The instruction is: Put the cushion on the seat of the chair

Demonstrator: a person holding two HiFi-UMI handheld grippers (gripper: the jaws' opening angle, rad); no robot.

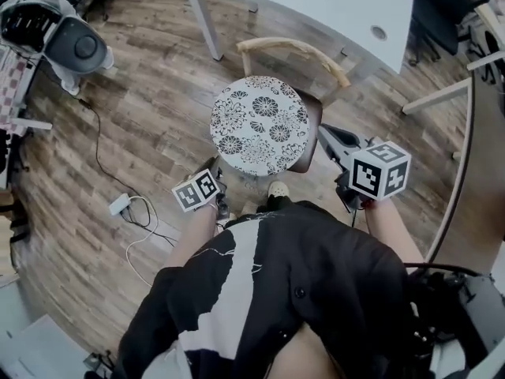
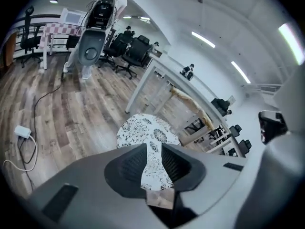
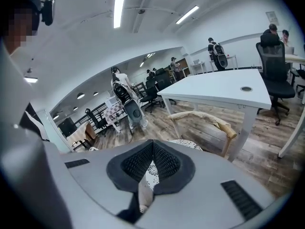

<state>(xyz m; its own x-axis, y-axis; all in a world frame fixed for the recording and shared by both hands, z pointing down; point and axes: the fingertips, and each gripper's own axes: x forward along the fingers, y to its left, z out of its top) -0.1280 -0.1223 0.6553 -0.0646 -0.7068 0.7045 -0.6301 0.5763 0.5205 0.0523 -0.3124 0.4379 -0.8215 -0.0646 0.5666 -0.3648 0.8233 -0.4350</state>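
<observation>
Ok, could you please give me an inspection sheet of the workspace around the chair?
Surface: wood-plank floor; the chair stands by a white table.
Job's things: round floral cushion lies on the chair's seat.
Clutter: bulky grey machine at the far left.
Grippers: left gripper open, empty; right gripper shut, empty; both clear of the cushion.
Cables: white cable with adapter loose on the floor, left of the person.
Surroundings: office chairs and people in the background.
</observation>
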